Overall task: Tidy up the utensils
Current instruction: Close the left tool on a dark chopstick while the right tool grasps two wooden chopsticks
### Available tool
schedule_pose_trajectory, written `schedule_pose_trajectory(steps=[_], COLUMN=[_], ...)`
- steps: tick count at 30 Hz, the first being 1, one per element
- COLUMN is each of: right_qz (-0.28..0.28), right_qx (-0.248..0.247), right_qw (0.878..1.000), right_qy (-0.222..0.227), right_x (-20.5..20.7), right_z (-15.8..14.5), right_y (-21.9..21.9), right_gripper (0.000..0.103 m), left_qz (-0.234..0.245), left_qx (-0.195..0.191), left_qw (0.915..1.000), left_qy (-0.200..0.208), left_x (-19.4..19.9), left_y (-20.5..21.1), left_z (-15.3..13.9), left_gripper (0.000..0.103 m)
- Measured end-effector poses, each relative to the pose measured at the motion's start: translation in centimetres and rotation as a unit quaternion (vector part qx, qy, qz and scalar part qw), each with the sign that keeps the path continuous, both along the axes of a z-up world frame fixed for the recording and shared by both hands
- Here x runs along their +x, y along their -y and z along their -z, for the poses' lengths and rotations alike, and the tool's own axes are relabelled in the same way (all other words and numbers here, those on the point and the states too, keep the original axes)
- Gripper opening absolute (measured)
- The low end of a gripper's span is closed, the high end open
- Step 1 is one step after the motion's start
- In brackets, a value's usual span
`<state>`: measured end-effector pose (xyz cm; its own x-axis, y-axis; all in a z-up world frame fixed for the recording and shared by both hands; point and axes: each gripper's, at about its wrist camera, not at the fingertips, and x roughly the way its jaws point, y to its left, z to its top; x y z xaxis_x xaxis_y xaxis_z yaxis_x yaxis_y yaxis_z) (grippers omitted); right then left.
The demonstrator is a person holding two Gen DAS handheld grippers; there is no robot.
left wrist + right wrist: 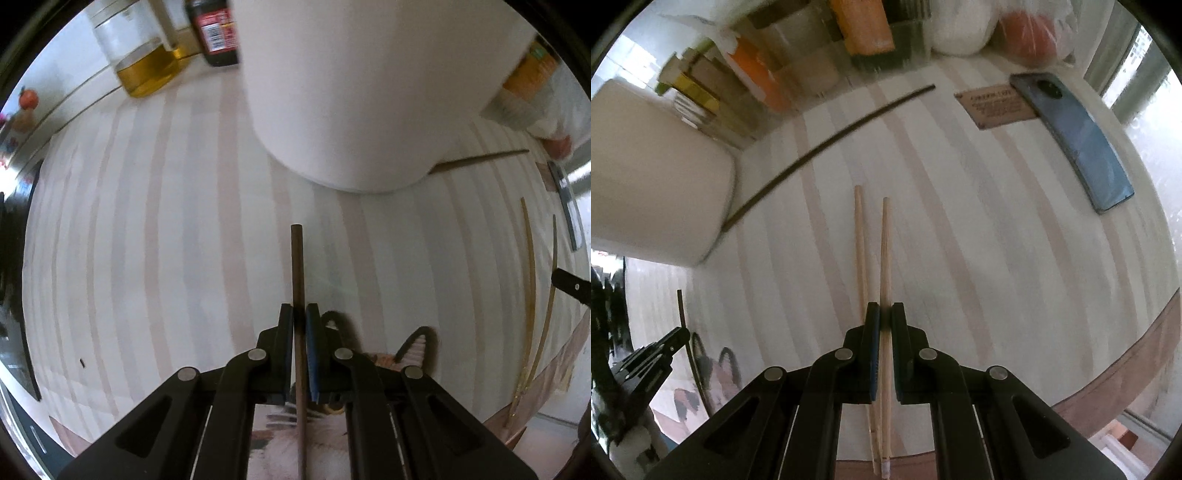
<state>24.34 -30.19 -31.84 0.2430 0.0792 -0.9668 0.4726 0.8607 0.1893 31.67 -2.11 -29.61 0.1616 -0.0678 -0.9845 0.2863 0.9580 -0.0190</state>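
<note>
My left gripper (pixel 299 314) is shut on a dark brown chopstick (pixel 297 269) that points forward toward a white cylindrical container (pixel 343 92) standing just ahead. A second dark chopstick (pixel 480 160) lies by the container's right side; it also shows in the right wrist view (pixel 831 140). My right gripper (pixel 885 314) is shut on a light wooden chopstick (pixel 885 258). Its twin (pixel 860 251) lies beside it on the table, passing under the left finger. The container (pixel 653 173) is at the left in the right wrist view.
An oil bottle (pixel 147 62) and a dark sauce bottle (pixel 216 29) stand behind the container. A blue phone (pixel 1078 140) and a brown card (pixel 993 107) lie at the far right. Boxes and packets (pixel 775 74) line the back. The table edge (pixel 1126 373) curves at right.
</note>
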Motion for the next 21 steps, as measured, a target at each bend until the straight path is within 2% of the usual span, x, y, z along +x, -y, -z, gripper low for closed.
schedule_pose_trajectory(steps=[4,8,13,21], right_qz=[-0.003,-0.017,-0.02,-0.05], right_qx=[0.001,0.002,0.004,-0.02], right_qw=[1.0,1.0,0.999,0.996], right_qy=[0.008,-0.012,-0.043,-0.069], right_x=[-0.2,-1.3,-2.1,-0.5], right_z=[-0.5,0.0,2.2,2.8], right_y=[-0.3,-0.2,0.0,-0.4], right_gripper=[0.006,0.006,0.006,0.007], left_qz=[-0.009,-0.009,0.006,0.018], left_qx=[-0.01,-0.022,-0.024,-0.019], left_qw=[0.9999,0.9997,0.9996,0.9995], left_qy=[0.002,-0.007,-0.016,-0.017], left_x=[-0.3,-0.5,-0.6,-1.0], left_y=[-1.1,-2.2,-1.1,1.1], left_z=[-0.6,-0.6,0.2,1.1], left_gripper=[0.004,0.004,0.004,0.004])
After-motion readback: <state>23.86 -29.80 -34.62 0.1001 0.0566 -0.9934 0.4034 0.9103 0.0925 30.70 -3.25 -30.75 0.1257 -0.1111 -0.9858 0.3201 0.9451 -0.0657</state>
